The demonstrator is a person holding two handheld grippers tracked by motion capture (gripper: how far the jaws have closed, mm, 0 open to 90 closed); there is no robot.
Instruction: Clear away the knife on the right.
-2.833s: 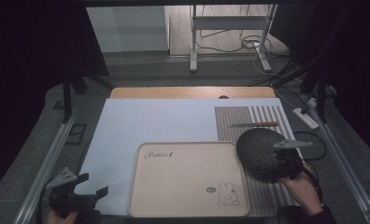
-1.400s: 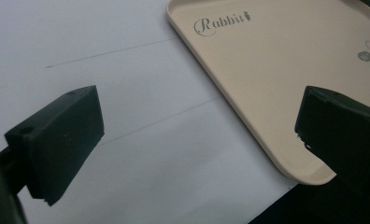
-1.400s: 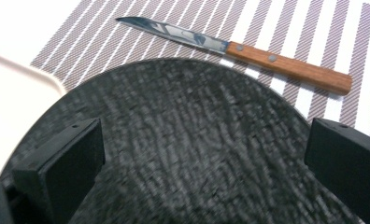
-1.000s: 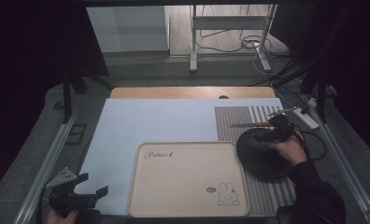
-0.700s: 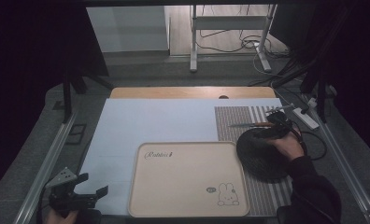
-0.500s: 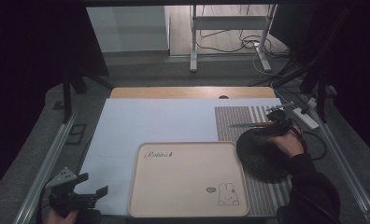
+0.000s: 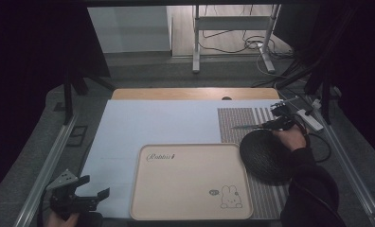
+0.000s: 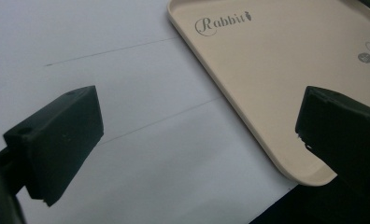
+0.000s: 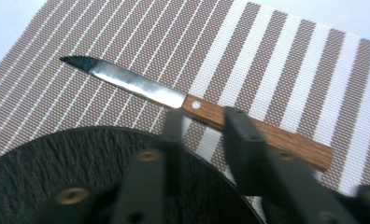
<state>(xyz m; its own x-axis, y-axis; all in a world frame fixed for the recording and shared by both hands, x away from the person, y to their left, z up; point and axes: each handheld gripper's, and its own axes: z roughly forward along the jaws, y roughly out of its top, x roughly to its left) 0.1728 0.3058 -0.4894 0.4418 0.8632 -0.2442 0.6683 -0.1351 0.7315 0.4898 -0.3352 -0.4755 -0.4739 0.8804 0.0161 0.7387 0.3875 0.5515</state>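
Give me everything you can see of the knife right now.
The knife lies flat on the striped placemat, just beyond the black plate's rim. It has a bright steel blade with a pointed, finely toothed tip and a brown wooden handle with a visible rivet. The right tongs, just closing, straddle the handle near the blade; actual contact is unclear.

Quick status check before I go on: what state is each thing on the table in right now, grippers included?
Knife: lying flat on the striped mat, handle between the right gripper's jaws.
Right gripper: jaws have just been closing around the knife handle; firm grip unclear.
Left gripper: open, holding nothing.
Black plate: flat on the striped mat, nothing on it.
Beige tray: flat, nothing on it.
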